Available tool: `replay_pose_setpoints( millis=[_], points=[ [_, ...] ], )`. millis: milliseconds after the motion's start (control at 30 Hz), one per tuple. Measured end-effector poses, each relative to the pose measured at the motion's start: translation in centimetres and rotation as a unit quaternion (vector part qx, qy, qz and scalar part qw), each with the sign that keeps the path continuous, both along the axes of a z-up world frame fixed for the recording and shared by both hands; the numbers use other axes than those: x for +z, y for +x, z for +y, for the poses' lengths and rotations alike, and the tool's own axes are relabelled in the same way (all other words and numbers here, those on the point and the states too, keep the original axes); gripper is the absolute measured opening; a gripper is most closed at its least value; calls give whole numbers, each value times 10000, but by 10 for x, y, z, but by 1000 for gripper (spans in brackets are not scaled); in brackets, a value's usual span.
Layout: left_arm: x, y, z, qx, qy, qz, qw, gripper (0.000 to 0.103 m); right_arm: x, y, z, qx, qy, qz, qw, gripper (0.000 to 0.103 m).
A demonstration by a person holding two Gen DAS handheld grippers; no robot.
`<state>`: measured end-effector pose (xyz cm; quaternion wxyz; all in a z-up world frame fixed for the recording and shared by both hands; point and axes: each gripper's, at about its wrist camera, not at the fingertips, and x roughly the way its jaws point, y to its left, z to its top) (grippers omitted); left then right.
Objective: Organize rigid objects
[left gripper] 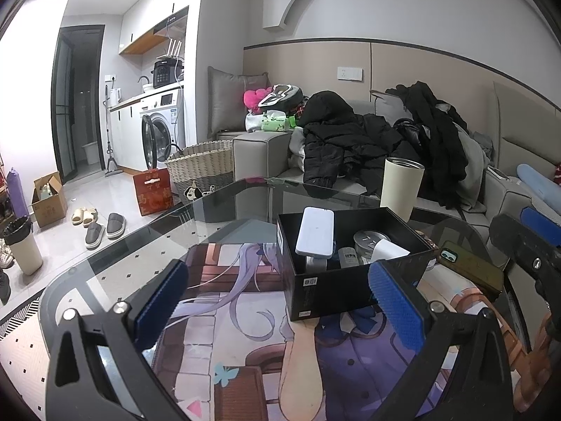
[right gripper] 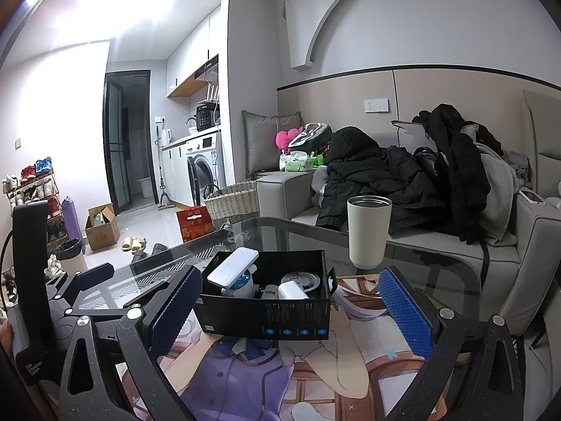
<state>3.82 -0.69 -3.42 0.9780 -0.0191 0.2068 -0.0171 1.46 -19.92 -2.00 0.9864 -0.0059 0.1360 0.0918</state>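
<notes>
A black open box [left gripper: 336, 291] [right gripper: 266, 315] stands on a printed mat on the glass table. In it lie a white power bank [left gripper: 315, 231] [right gripper: 233, 267], a round tin [left gripper: 368, 240], a small bottle [left gripper: 349, 258] and a white cylinder [left gripper: 387, 249] [right gripper: 292, 291]. A cream tumbler [left gripper: 399, 187] [right gripper: 368, 231] stands behind the box. A phone in a green case [left gripper: 471, 268] lies right of the box. My left gripper [left gripper: 277, 298] is open and empty, just in front of the box. My right gripper [right gripper: 291, 308] is open and empty, its jaws either side of the box's near end.
The glass table edge [left gripper: 115, 245] curves at left, with the floor, slippers [left gripper: 105, 228] and a bin [left gripper: 21, 245] below. A sofa piled with black coats [left gripper: 368, 140] [right gripper: 403, 175] runs behind the table. The right gripper's body [left gripper: 526, 245] shows at the left wrist view's right edge.
</notes>
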Motion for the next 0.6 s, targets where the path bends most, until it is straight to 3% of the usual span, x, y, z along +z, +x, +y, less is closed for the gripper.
replay_pose_setpoints(
  millis=[600],
  points=[
    [-1,0,-2,6,63,35,10000,103,-2,0,1,5,-9,23,10000,102]
  ],
)
